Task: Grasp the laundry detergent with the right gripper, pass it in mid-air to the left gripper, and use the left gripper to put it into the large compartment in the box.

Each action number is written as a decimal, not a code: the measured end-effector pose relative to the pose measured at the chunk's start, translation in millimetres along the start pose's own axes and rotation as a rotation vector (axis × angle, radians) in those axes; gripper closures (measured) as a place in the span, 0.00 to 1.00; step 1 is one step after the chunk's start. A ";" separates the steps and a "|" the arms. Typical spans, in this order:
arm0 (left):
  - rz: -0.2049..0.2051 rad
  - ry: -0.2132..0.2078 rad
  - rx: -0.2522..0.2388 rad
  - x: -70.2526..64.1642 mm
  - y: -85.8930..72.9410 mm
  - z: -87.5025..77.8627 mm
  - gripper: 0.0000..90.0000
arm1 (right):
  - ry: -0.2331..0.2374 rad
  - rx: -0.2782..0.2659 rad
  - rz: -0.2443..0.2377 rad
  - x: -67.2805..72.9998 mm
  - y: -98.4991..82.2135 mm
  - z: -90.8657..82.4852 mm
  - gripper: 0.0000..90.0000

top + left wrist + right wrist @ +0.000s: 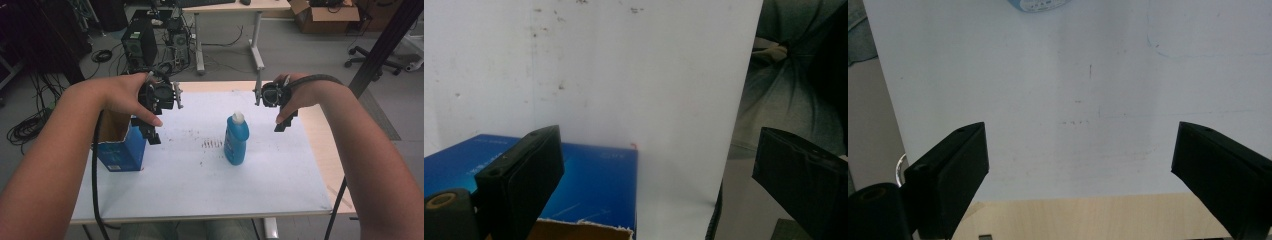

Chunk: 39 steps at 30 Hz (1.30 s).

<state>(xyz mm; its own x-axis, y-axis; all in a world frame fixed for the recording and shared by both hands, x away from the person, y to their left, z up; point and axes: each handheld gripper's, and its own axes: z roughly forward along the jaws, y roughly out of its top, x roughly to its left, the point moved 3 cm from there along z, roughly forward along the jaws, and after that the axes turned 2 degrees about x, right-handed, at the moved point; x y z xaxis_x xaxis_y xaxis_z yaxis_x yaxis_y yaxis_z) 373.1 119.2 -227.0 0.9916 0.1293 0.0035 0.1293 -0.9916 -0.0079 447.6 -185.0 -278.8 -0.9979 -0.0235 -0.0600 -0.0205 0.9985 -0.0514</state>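
A blue bottle (236,140) with a white cap stands upright near the middle of the white sheet (200,185). An open blue cardboard box (118,145) stands at the sheet's left edge. My left gripper (152,131) hangs above the box's right side, its jaws wide apart with nothing between them; the left gripper view looks down on the box (594,185) and the sheet. My right gripper (285,122) hovers to the right of the bottle, apart from it, open and empty. The bottle's bottom edge (1038,5) peeks in at the top of the right gripper view.
The sheet covers a light wooden table (330,150) whose bare edge runs along the right. Brown specks (211,144) mark the sheet left of the bottle. Beyond the table stand computer towers (142,42), cables, a desk and a cardboard box (325,15).
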 end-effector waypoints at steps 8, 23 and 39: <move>0.006 0.000 0.001 2.0 1.9 0.9 0.07 | -0.006 0.001 0.012 -3.6 -3.1 -3.3 0.09; -0.011 0.013 0.010 0.5 -1.5 0.1 0.07 | 0.021 -0.094 0.106 18.9 -9.1 -7.6 0.09; -0.012 0.038 0.011 -0.2 -0.3 1.2 0.07 | 0.068 -0.249 0.243 58.2 -11.3 9.1 0.11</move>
<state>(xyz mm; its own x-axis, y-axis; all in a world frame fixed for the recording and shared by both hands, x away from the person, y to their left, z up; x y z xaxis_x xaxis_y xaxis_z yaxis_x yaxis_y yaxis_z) 372.8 119.5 -228.2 0.9893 0.1403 0.0414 0.1411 -0.9898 -0.0189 390.3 -198.1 -290.9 -0.9770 0.2115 0.0261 0.2124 0.9562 0.2014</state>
